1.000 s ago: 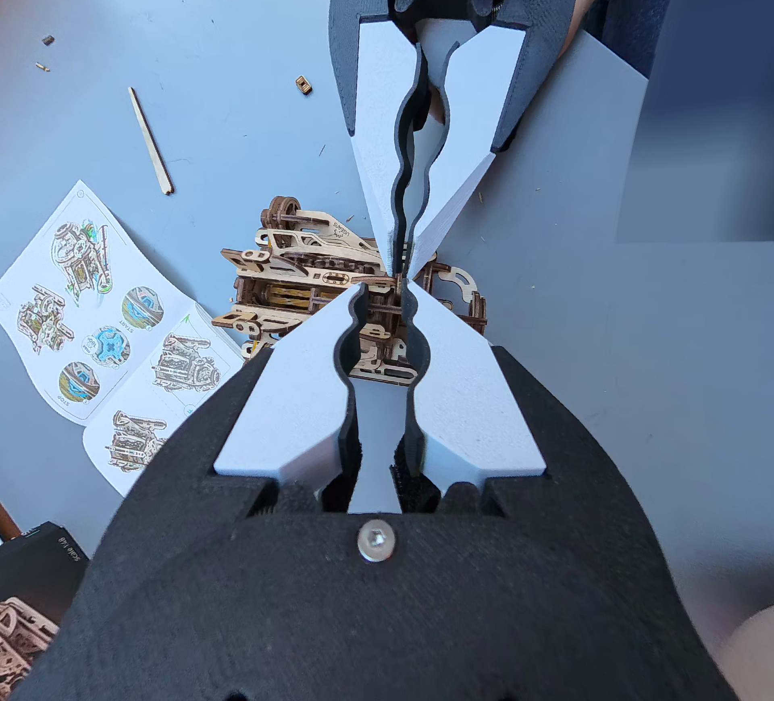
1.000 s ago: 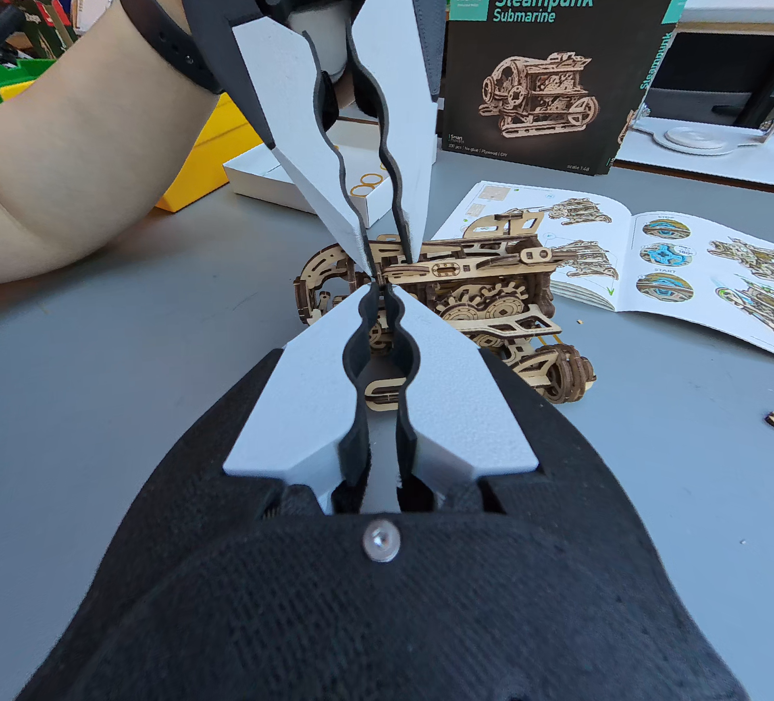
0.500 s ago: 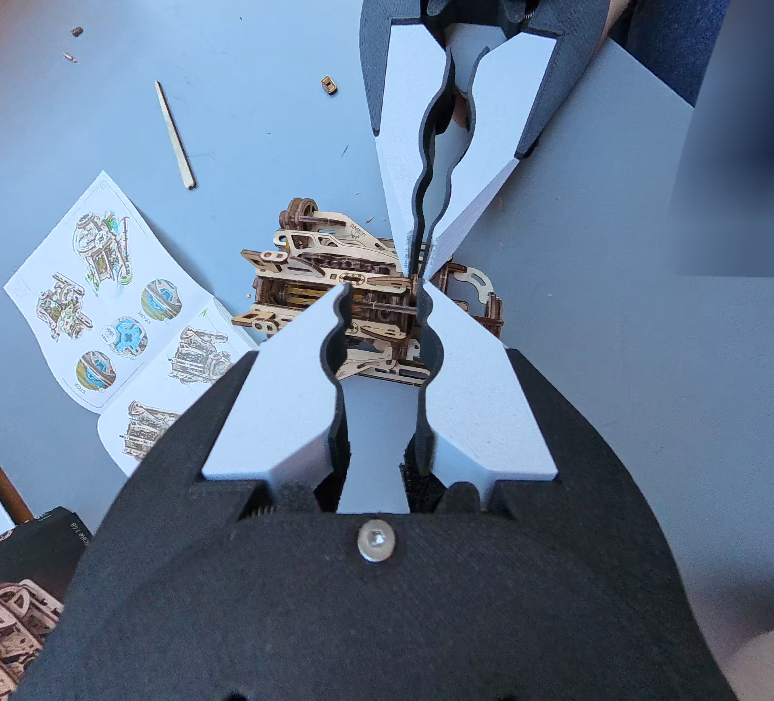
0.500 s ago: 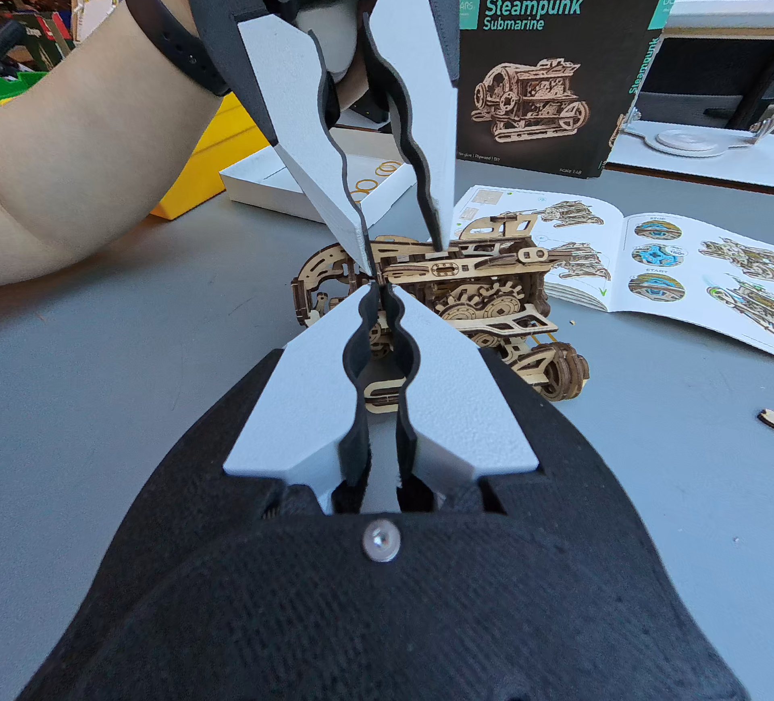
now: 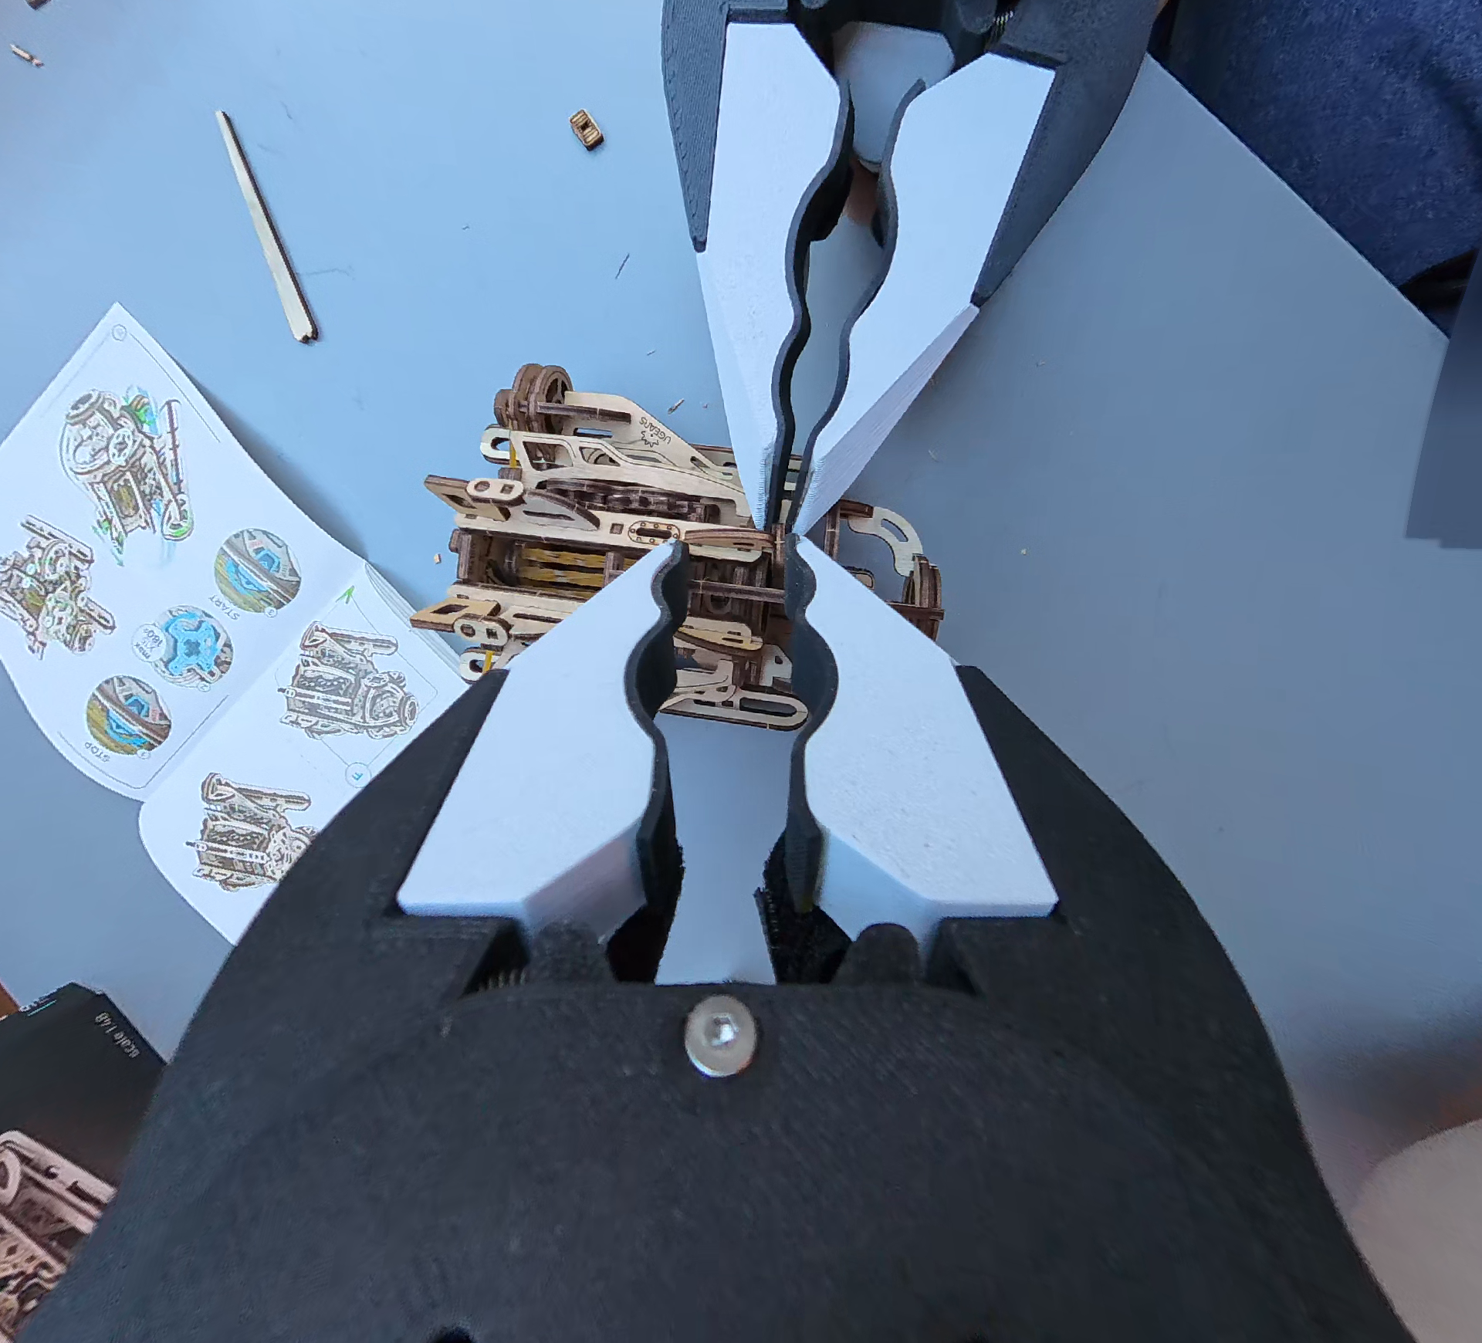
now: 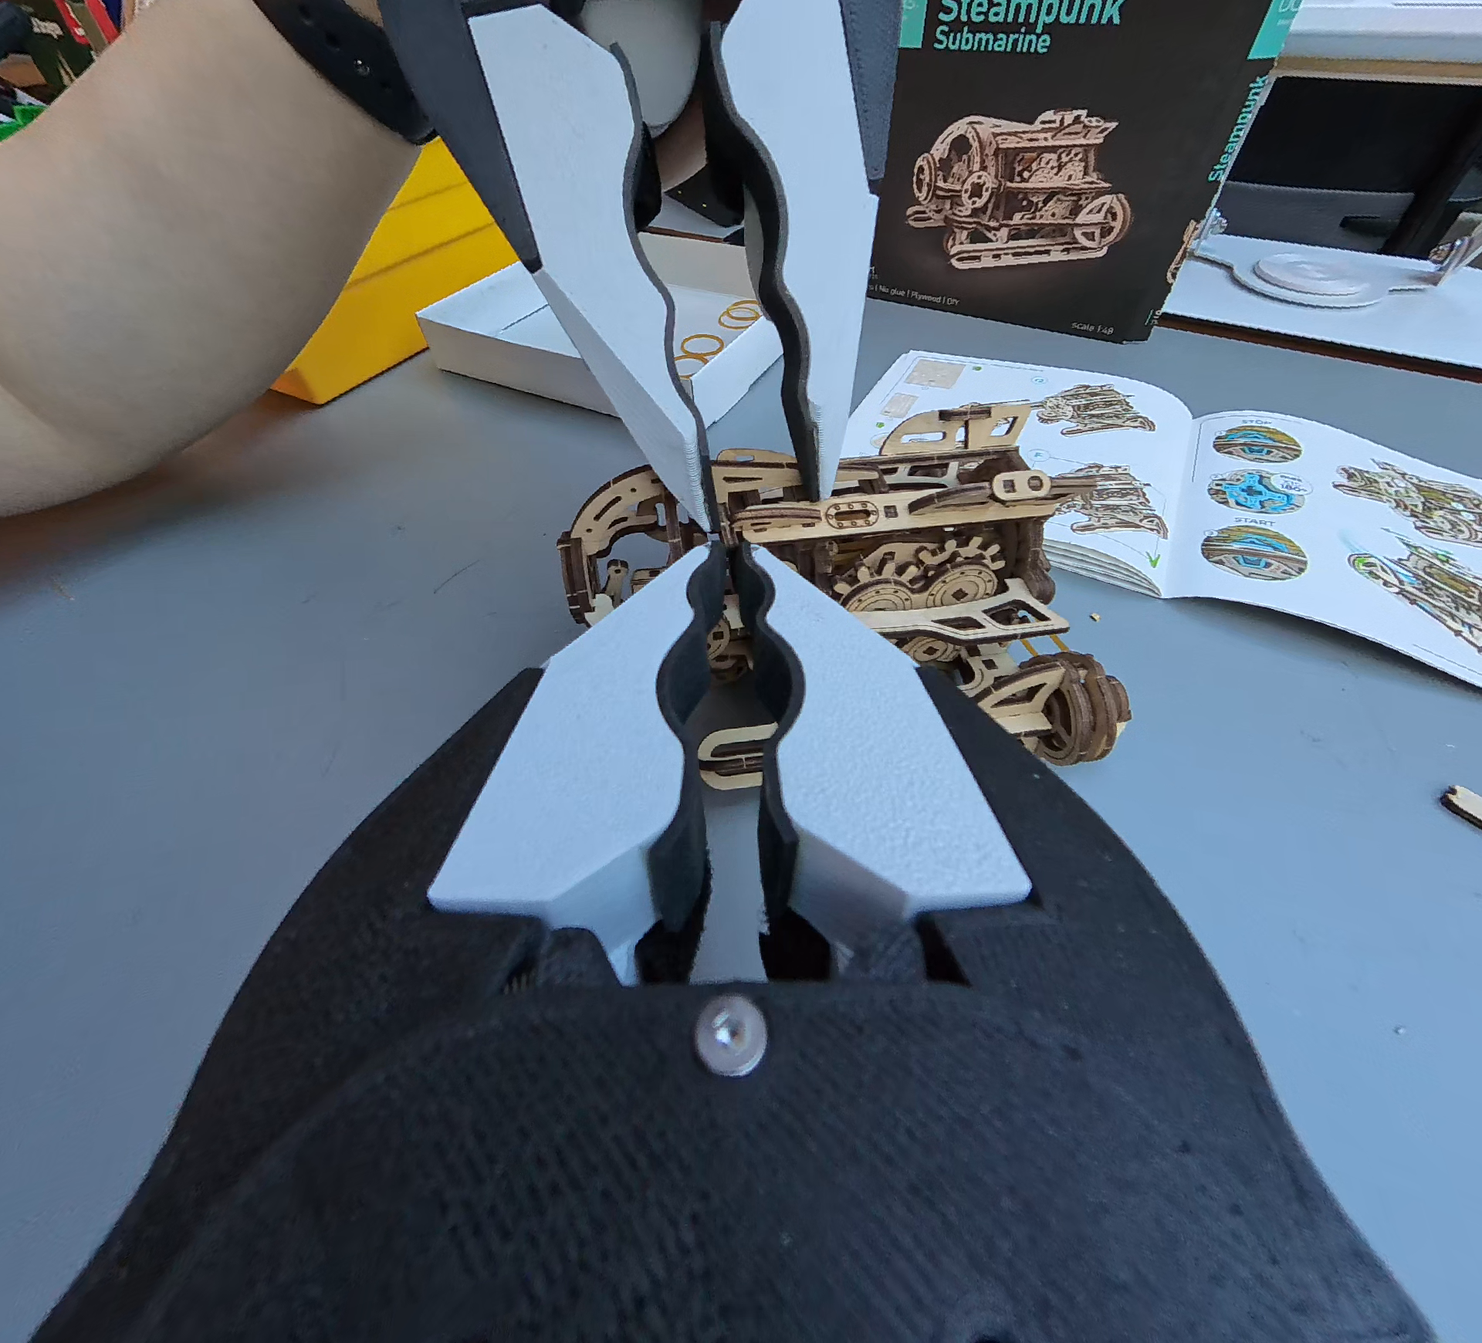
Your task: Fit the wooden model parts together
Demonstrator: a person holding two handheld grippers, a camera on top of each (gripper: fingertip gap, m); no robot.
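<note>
The wooden model [image 5: 577, 502], a pale plywood machine with gears and wheels, stands on the grey table [image 5: 1123, 663]; it also shows in the right wrist view [image 6: 922, 567]. My left gripper [image 5: 734, 549] is open, its two tips spread over the model's top near one end. In the right wrist view it [image 6: 754, 498] comes down from above with one tip on the model's top bar. My right gripper [image 6: 726, 555] is pinched shut on a thin upright part at the model's top. In the left wrist view it [image 5: 784, 515] meets my left gripper tip to tip.
An open instruction booklet [image 5: 160, 583] [image 6: 1283, 502] lies beside the model. The dark kit box [image 6: 1066, 126] stands behind it, with a white tray [image 6: 513, 342] and a yellow bin [image 6: 401, 286]. A wooden stick [image 5: 265, 230] and a small loose piece [image 5: 586, 130] lie on the table. A forearm [image 6: 160, 262] is at left. Both grippers' tips are close together, under 4 cm apart.
My left gripper's jaws have spread wider over the model's top than one second ago. My right gripper has stayed pinched on the same spot. The model has not moved.
</note>
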